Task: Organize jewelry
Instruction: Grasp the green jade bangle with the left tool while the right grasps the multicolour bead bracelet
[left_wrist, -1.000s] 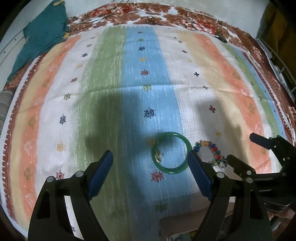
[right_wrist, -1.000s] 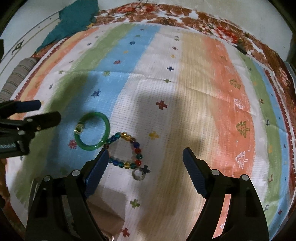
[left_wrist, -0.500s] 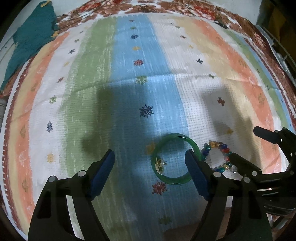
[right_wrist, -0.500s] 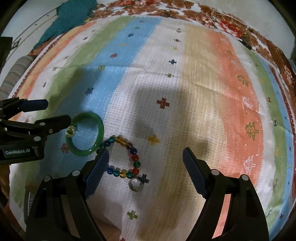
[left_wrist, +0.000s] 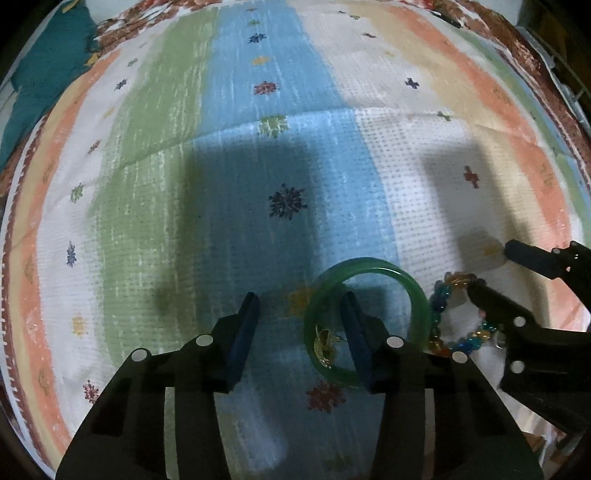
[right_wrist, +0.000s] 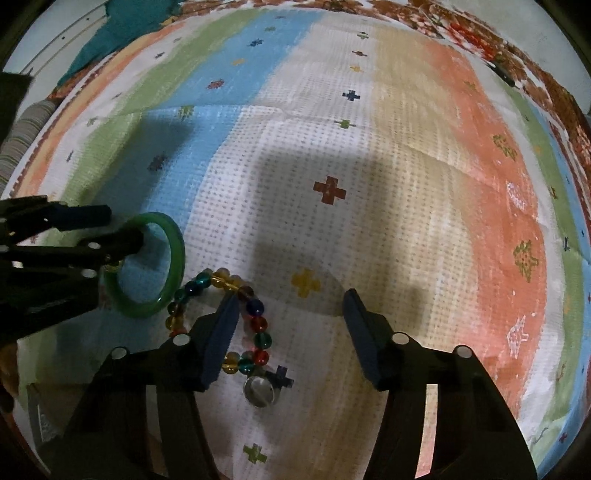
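A green bangle (left_wrist: 417, 295) lies flat on the striped cloth (left_wrist: 288, 155), with a small gold piece (left_wrist: 325, 343) inside its ring. My left gripper (left_wrist: 299, 302) points down over it. Its jaws are closing, one finger inside the ring and the bangle's left rim between them, untouched. Beside the bangle lies a bracelet of coloured beads (right_wrist: 258, 325), with a silver ring (right_wrist: 258, 391) just below it. My right gripper (right_wrist: 290, 299) is also closing. Its left finger stands inside the bead loop, and the beads between the jaws are not pressed.
A teal cloth (left_wrist: 40, 74) lies bunched at the far left corner. A grey striped roll (right_wrist: 26, 129) sits off the cloth's left edge. A brown flowered border (right_wrist: 461, 29) runs along the far side. The two grippers stand close side by side.
Both grippers have sunk toward the cloth and their jaws have narrowed. The left one's right finger now stands inside the bangle. The right one's left finger is inside the bead loop.
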